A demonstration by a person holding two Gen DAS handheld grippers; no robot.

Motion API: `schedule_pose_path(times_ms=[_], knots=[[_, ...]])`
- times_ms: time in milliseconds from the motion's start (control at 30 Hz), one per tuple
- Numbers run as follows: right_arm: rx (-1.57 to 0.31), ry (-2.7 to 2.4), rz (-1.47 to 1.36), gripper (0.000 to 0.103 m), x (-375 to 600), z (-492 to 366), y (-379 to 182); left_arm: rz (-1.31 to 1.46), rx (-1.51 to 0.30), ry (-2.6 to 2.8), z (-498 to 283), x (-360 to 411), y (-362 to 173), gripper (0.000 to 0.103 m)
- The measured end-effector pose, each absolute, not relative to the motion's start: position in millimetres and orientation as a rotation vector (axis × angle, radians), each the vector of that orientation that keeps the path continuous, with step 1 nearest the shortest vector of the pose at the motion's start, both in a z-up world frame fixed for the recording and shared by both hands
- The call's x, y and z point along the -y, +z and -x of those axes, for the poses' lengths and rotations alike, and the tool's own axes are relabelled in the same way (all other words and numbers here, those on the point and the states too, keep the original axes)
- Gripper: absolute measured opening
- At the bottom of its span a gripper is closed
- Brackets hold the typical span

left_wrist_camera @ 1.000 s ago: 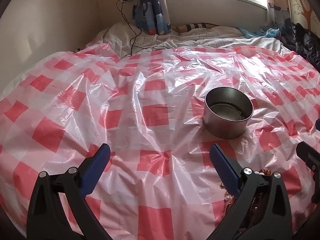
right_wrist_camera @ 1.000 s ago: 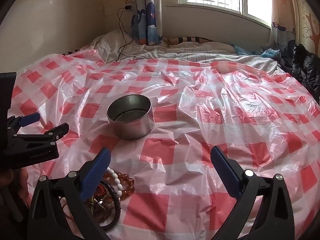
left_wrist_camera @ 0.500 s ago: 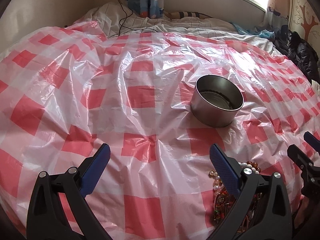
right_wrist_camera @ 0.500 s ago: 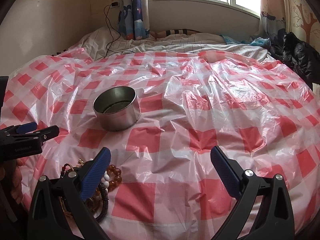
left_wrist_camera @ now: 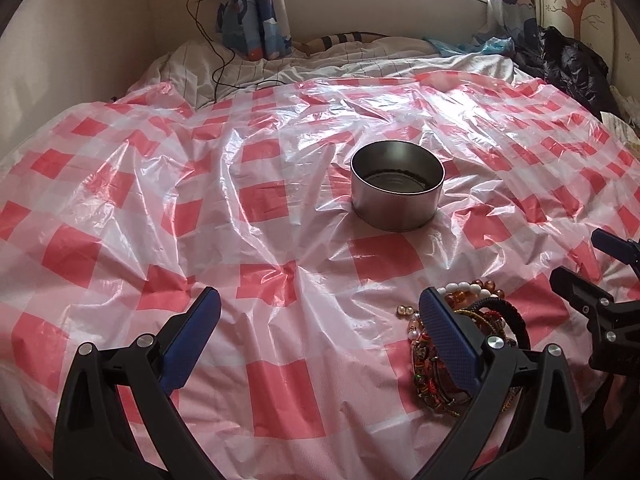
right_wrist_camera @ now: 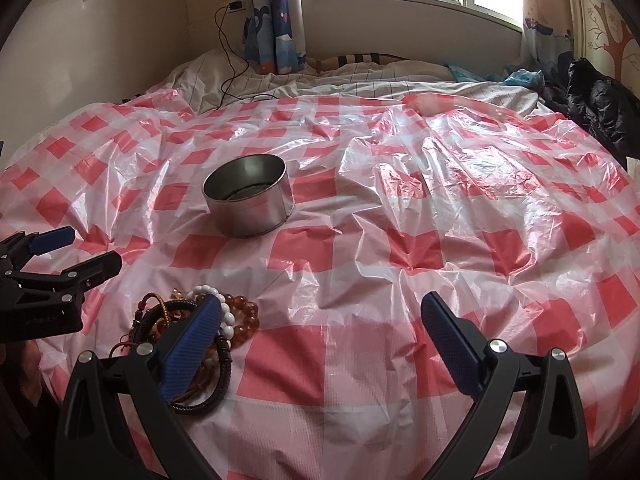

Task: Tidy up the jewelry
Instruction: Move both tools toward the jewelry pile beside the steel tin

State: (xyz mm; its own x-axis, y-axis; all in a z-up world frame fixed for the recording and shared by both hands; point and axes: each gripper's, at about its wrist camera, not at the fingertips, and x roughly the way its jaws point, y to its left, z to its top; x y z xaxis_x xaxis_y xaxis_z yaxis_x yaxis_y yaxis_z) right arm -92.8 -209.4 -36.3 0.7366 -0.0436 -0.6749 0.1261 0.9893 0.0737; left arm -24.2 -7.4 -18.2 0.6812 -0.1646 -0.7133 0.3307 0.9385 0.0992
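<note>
Both the left gripper (left_wrist_camera: 320,334) and right gripper (right_wrist_camera: 320,338) hang wide open, empty. Tangled bracelets (right_wrist_camera: 200,328) lie lower left; hooking one could drag the heap past the metal tin (right_wrist_camera: 248,206).

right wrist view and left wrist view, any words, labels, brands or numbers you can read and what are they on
No text can be read in either view.
The left gripper body has faint pale lettering low on its side, too small and blurred to read.
The metal tin shows no label.
The curtain and the wall decal carry pictures only, no words.
</note>
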Motion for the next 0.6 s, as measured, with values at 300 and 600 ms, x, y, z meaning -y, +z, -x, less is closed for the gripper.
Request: schedule_pose_path(times_ms=[300,600], knots=[[-0.739,-0.081,-0.107,0.096,203,99,-40,-0.29,-0.722,-0.254,41,6,-16,0.095],[-0.741,-0.078,-0.111,0.096,204,99,-41,-0.312,-0.706,-0.264,45,9,-15,0.095]])
